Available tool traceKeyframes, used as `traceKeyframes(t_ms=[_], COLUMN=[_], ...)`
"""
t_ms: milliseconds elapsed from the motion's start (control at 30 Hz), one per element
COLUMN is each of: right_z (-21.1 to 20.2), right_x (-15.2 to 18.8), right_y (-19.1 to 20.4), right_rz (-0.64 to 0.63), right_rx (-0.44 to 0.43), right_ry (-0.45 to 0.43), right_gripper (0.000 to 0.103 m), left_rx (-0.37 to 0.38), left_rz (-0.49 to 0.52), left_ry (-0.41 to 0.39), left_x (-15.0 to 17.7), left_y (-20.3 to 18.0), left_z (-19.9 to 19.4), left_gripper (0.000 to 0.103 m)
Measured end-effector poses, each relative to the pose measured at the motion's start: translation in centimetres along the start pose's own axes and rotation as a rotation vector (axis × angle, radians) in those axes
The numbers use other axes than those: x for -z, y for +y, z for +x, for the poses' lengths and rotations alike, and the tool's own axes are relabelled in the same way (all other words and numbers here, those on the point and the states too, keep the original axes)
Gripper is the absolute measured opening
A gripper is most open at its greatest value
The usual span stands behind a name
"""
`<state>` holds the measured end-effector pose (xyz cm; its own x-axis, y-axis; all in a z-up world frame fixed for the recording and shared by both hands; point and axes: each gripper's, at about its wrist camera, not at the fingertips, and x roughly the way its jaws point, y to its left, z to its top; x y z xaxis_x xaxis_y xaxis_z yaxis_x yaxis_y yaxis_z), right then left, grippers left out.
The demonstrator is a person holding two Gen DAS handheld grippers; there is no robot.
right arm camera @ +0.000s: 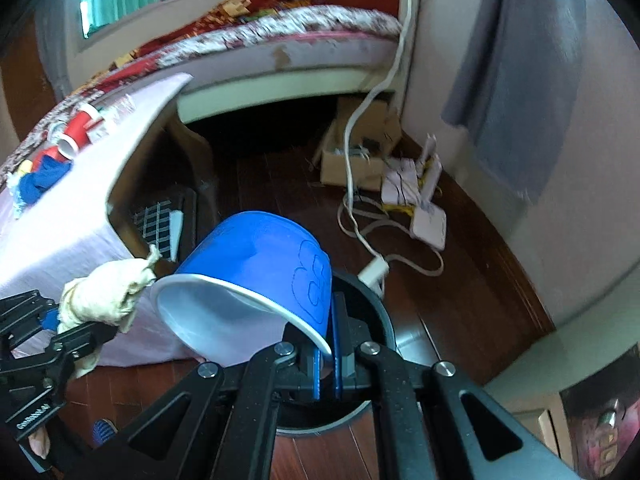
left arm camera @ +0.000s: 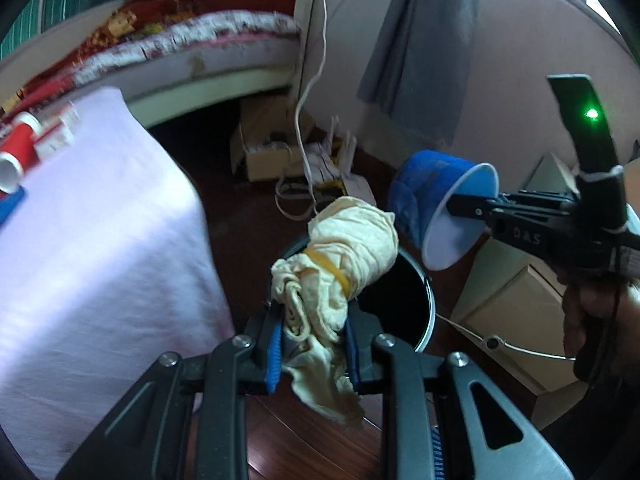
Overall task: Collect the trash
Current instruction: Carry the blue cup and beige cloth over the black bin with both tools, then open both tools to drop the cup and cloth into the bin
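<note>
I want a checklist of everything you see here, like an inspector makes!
Surface: dark wood floor; table under a pale pink cloth.
Job's things: cream rag bundle with a rubber band; blue paper cup; round black bin below both.
Clutter: red cups and blue bits on the table; cardboard box on the floor.
Grippers: left gripper shut on the rag; right gripper pinching the cup's rim.
Cables: white cord hanging down, coiled on the floor.
Surroundings: bed, grey curtain.
</note>
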<state>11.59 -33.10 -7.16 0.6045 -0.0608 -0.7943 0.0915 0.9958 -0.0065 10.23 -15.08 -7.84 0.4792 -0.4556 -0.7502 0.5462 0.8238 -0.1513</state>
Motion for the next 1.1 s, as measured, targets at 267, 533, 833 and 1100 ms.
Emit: traceKeyframes(t_ms=[267,533,833,1100], right_z=[4.1,7.7,6.3,4.9], right_x=[1.3,1.8,0.0,-0.7], right_y=[-0.8,-2.5,-3.8,-2.0], right_rz=[0.0,0.004,0.081,0.021], right_rx=[-0.017,0.055,0.067,0.071], right_ry=[0.094,0.233,0.2,0.154], right_gripper=[0.005,0.097,0.097,0.099], left_rx=[0.027,0.013,-0.084,-0.161], left_rz=[-0.027,-0.094,-0.083,-0.071], left_ry=[0.102,0.125,0.09,0.051], left_x=[1.0,0.8,0.9,0.1], left_y=[-0.7,0.7,1.2,1.9], left_z=[4.2,6.2,4.8,2.9], left_gripper=[0.027,0.089,0.099,0.1])
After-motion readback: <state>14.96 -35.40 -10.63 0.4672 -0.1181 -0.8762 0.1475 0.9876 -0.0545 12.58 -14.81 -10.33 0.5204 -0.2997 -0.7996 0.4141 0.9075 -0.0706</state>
